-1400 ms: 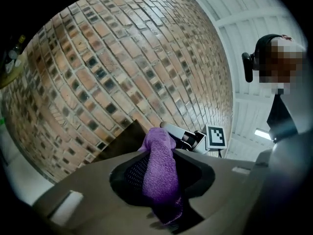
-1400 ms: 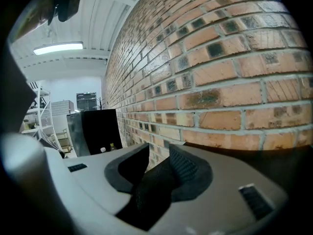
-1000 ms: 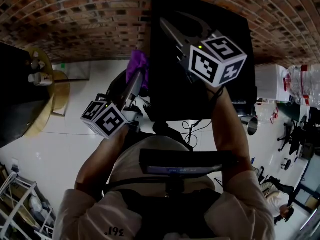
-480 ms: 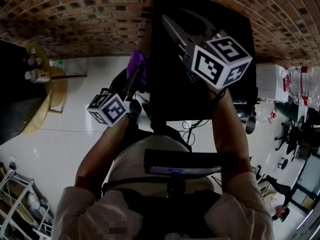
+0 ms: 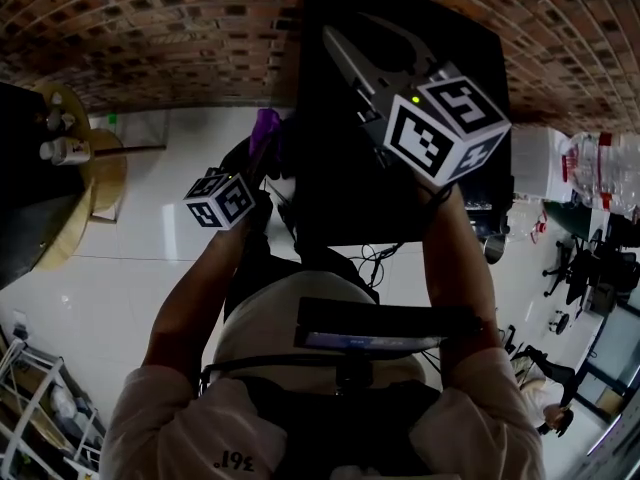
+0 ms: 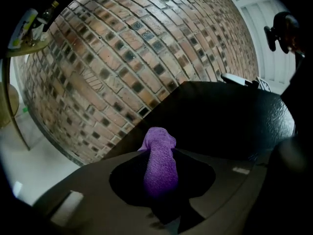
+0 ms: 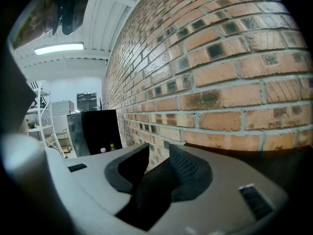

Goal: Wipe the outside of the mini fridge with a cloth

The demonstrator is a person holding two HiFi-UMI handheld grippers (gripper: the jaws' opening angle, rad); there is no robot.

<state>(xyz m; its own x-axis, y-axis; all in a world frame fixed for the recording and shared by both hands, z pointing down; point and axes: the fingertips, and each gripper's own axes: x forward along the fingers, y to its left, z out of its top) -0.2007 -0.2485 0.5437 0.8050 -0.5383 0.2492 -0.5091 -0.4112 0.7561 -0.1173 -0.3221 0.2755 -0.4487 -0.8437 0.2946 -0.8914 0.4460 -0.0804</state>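
In the head view, the purple cloth (image 5: 265, 128) is seen clamped in the left gripper (image 5: 264, 154), at the left side of the black mini fridge (image 5: 400, 188). The right gripper (image 5: 335, 38) is held over the fridge's top, pointed at the far brick wall (image 5: 150, 28).

In the left gripper view, the cloth is pinched between the jaws, its free end at the fridge's near edge.

In the right gripper view, the jaws are closed together with nothing between them.
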